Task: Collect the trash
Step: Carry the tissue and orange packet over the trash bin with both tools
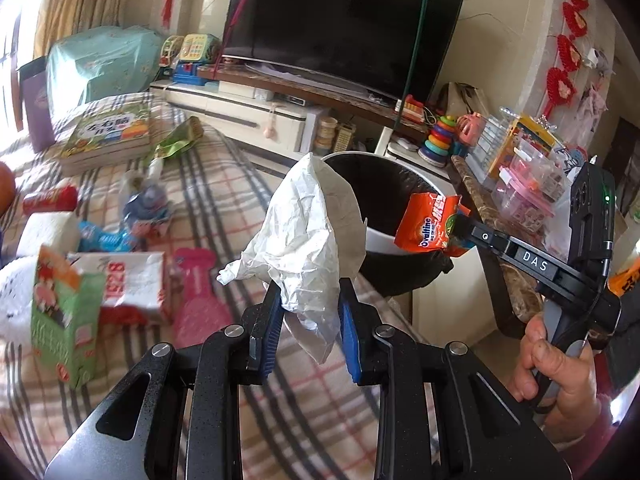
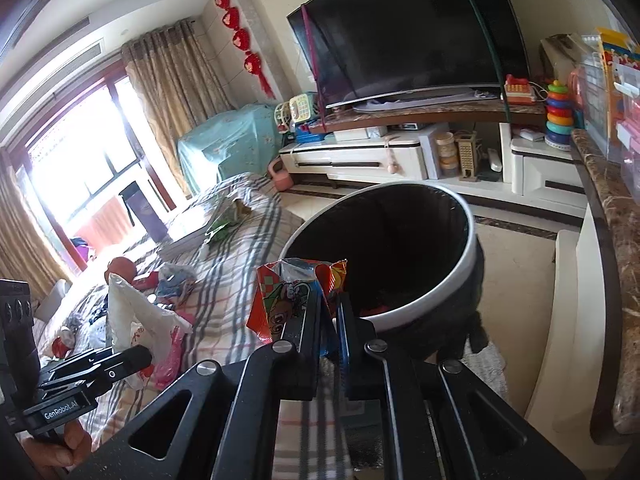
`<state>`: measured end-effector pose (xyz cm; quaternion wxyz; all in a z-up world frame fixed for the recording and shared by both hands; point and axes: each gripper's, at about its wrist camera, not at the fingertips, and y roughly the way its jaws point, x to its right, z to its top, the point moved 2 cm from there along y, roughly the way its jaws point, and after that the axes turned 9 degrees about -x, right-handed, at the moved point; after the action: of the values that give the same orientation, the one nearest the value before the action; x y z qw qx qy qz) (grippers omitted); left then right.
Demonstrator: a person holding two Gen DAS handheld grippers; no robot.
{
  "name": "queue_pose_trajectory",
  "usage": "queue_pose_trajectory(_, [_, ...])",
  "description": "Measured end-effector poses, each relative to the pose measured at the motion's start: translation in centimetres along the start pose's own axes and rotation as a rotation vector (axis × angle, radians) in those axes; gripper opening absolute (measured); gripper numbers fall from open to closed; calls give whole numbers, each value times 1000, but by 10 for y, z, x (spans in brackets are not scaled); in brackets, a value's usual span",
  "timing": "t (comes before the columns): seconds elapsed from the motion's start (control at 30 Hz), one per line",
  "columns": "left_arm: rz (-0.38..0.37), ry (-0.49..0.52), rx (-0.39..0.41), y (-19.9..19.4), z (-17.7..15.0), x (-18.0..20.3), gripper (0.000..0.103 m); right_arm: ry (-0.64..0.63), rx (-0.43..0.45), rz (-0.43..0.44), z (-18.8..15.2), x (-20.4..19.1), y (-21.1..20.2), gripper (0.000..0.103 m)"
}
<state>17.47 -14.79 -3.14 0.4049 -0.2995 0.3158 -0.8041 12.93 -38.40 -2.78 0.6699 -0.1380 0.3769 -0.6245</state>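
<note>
Two grippers hang over a plaid blanket (image 1: 224,168) in a cluttered living rm, w/ a dark curved TV (image 1: 340,28) on a long low cabinet (image 2: 360,156), gold curtains (image 2: 172,92) by a bright window, and red ornaments (image 1: 568,40) on the wall. Left gripper (image 1: 310,308) has its blue pads clamped on a crumpled white paper (image 1: 308,236), held up just short of the bin (image 1: 384,200). Right gripper (image 2: 330,320) is pinched tight on an orange snack wrapper (image 2: 280,296), torn top open, at the bin's near rim.

Bin is round, white-rimmed, lined w/ a black bag; its bottom is too dark to read, though a bit of red shows inside in the right view. Litter left on the blanket is blurred: a green carton (image 1: 64,320), a red-and-white box (image 1: 132,280), a pink flat piece (image 1: 196,304), a green packet (image 1: 176,140) beside a book (image 1: 108,132). A hand (image 1: 560,364) shows at frame edge, gripping the right handle; the person is cut off.

Paper looks thin, creased; wrapper glossy foil. A marbled stone ledge (image 2: 616,240) runs down the right, stacked w/ clear plastic boxes (image 1: 524,184). A stacking-ring toy (image 2: 558,116) sits on the cabinet.
</note>
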Motion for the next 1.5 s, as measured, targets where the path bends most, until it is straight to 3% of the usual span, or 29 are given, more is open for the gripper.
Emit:
queue_pose_trajectory(0.87, [-27,98,-27,43,56,45,25,40,23,-74,34,42,2,7])
queue_pose_trajectory(1.5, [-34,135,-101,95,92,58,25,17,-40,-105,58,52,30,8])
